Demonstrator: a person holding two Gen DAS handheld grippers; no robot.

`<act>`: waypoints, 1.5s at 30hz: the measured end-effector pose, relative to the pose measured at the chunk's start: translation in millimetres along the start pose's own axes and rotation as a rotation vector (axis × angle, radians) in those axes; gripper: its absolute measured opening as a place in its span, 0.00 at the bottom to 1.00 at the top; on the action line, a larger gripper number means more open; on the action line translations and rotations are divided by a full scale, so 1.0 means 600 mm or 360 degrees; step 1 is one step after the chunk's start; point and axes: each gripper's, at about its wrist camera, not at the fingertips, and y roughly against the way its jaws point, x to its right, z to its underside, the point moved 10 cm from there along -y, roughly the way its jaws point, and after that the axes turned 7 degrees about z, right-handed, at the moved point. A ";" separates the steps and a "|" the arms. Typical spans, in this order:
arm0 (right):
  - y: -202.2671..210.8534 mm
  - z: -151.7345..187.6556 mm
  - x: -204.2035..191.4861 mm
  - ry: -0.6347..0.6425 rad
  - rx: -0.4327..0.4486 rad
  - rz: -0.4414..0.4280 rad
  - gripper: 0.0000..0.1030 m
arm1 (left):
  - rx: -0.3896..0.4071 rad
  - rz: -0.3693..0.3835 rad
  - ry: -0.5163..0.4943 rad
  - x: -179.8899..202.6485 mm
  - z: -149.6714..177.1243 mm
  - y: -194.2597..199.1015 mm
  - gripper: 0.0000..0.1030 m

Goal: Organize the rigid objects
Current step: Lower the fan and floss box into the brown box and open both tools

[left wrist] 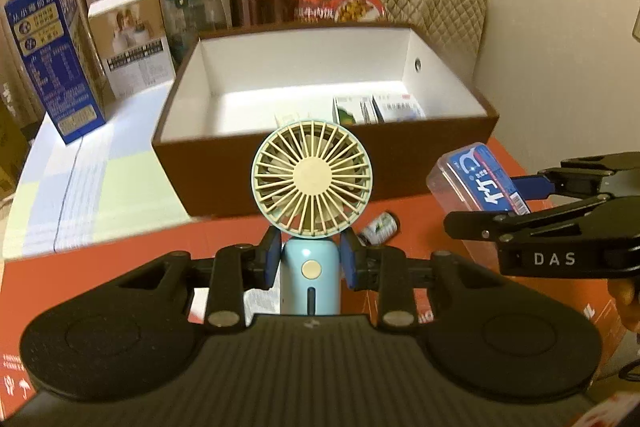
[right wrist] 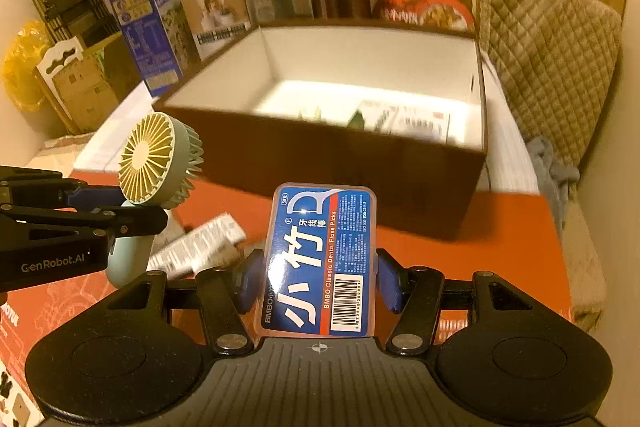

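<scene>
Left claw (left wrist: 310, 263) clamped on handheld fan (left wrist: 310, 183), lower centre; right claw (right wrist: 320, 281) gripping floss-pick case (right wrist: 322, 259), lower centre. Brown box (left wrist: 280, 163) above, partly filled. Clear rim first; set both in bare left half.

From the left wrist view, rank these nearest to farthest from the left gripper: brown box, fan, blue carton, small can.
1. Fan: between the left gripper's fingers.
2. Small can: just right, on the red surface.
3. Brown box: straight ahead.
4. Blue carton: far left.
</scene>
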 end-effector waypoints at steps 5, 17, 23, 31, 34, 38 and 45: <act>0.001 -0.058 0.000 -0.0010 0.0085 -0.0014 0.53 | 0.0060 -0.0004 -0.0006 -0.011 -0.050 0.006 0.26; -0.021 -0.194 0.007 -0.0042 0.0223 -0.0022 0.53 | 0.0167 -0.0015 -0.0013 -0.046 -0.187 -0.007 0.26; -0.060 -0.247 0.009 -0.0054 0.0231 -0.0002 0.53 | 0.0165 0.0004 0.0001 -0.060 -0.242 -0.045 0.26; -0.134 -0.284 0.027 -0.0086 0.0175 0.0022 0.53 | 0.0102 0.0014 0.0019 -0.084 -0.281 -0.121 0.26; -0.167 -0.288 0.037 -0.0108 0.0130 0.0024 0.53 | 0.0049 0.0009 0.0036 -0.099 -0.284 -0.160 0.26; -0.213 -0.292 0.044 -0.0125 0.0073 0.0033 0.53 | -0.0037 0.0005 0.0067 -0.119 -0.280 -0.214 0.26; -0.277 -0.289 0.053 -0.0156 -0.0022 0.0035 0.53 | -0.0172 -0.0018 0.0093 -0.146 -0.260 -0.291 0.26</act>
